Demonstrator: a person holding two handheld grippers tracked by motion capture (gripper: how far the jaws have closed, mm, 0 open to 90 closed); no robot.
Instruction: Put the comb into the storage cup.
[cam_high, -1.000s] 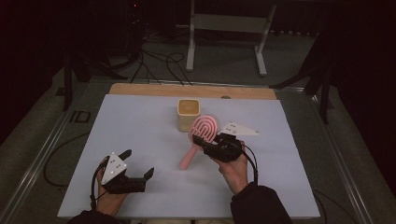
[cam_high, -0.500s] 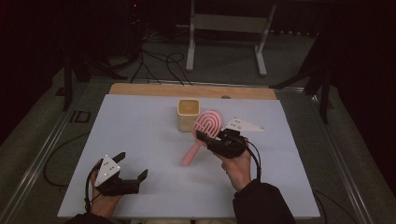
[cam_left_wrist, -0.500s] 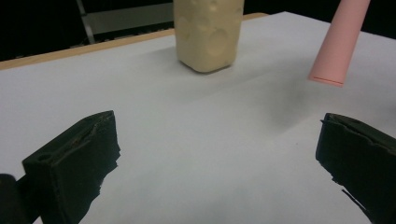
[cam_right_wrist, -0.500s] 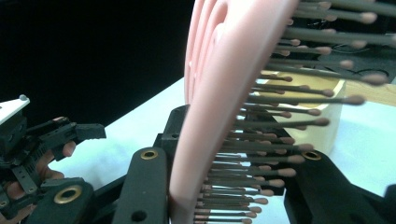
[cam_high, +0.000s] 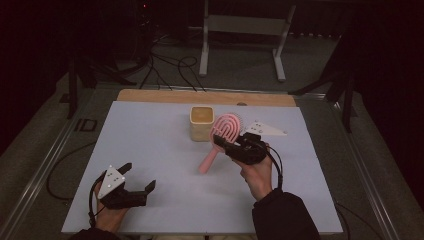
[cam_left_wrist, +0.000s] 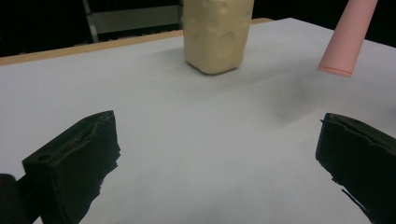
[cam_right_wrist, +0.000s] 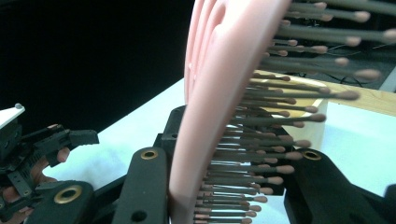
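From the high view, I am holding a pink brush (cam_high: 220, 137) in my right gripper (cam_high: 231, 148), jaws clenched on the brush where the head meets the handle. The landmark is the cream cup (cam_high: 202, 123), standing upright near the far middle of the white table (cam_high: 150, 140). The brush head is sitting just to the right of the cup, close beside it; I cannot tell whether they are touching. The brush's long axis is running on a slant: head up and away toward the cup, handle end pointing down toward my side of the table and a little left of the cup's base. My left gripper (cam_high: 137, 180) is resting well apart from the cup, near the table's near left corner, jaws spread and holding nothing. My right hand is far nearer the cup, so lifting the brush over the cup rim looks like the right hand's job.

From the left gripper view, I am looking between my two parted black jaws, nothing between them. The cup (cam_left_wrist: 217, 35) is standing ahead, and the pink handle end (cam_left_wrist: 345, 42) is hanging to the right of it, above the table.

From the right gripper view, my jaws are squeezing the brush (cam_right_wrist: 219, 107) edge-on, with the bristles (cam_right_wrist: 280, 121) pointing right. The cup (cam_right_wrist: 322, 121) is peeking out behind the bristles. My left gripper (cam_right_wrist: 42, 154) is showing far off at the left.
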